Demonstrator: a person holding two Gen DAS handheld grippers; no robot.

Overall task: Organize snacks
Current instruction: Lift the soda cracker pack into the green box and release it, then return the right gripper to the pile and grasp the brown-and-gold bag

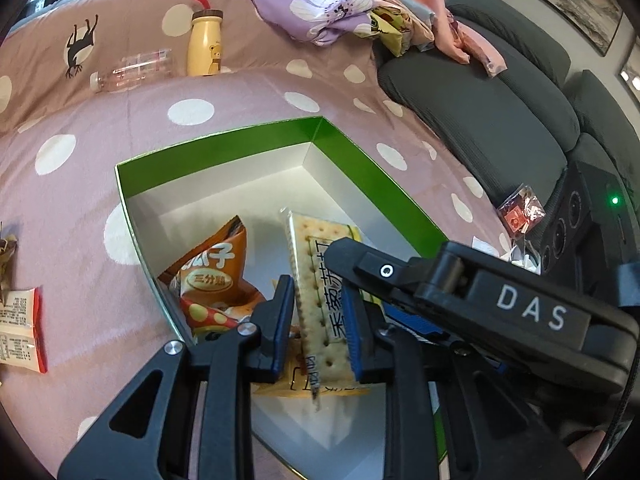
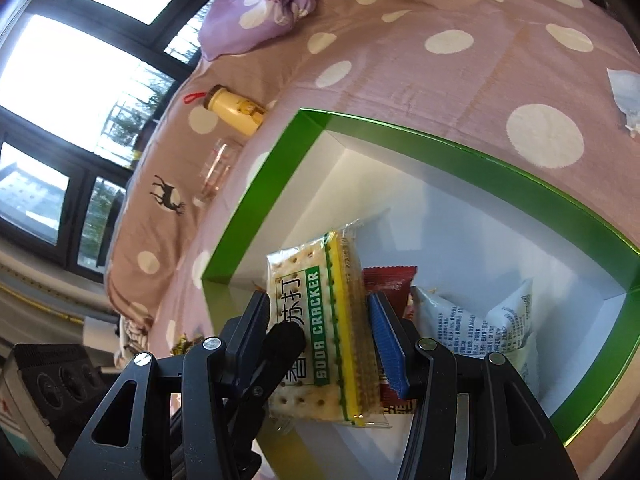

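A soda cracker pack [image 2: 320,320] in clear wrap with a green and yellow label hangs over an open green-rimmed white box [image 1: 224,140]. My right gripper [image 2: 316,300] is shut on it across its width, blue pads on both edges. My left gripper [image 1: 316,292] clamps the same pack [image 1: 316,280] across its thickness, and its pads look pressed to it. One left finger [image 2: 286,338] lies across the pack's face in the right wrist view. The right gripper [image 1: 348,256] reaches in from the right. In the box lie an orange snack bag [image 1: 216,276], a red packet [image 2: 390,280] and a white bag [image 2: 480,328].
The box sits on a pink polka-dot sheet [image 1: 240,96]. A yellow bottle [image 1: 205,44] and a clear plastic bottle [image 1: 132,70] lie beyond it. Loose snack packets [image 1: 20,328] are at the left, a red packet [image 1: 520,212] and a black speaker [image 1: 580,216] at the right, by a grey sofa [image 1: 480,112].
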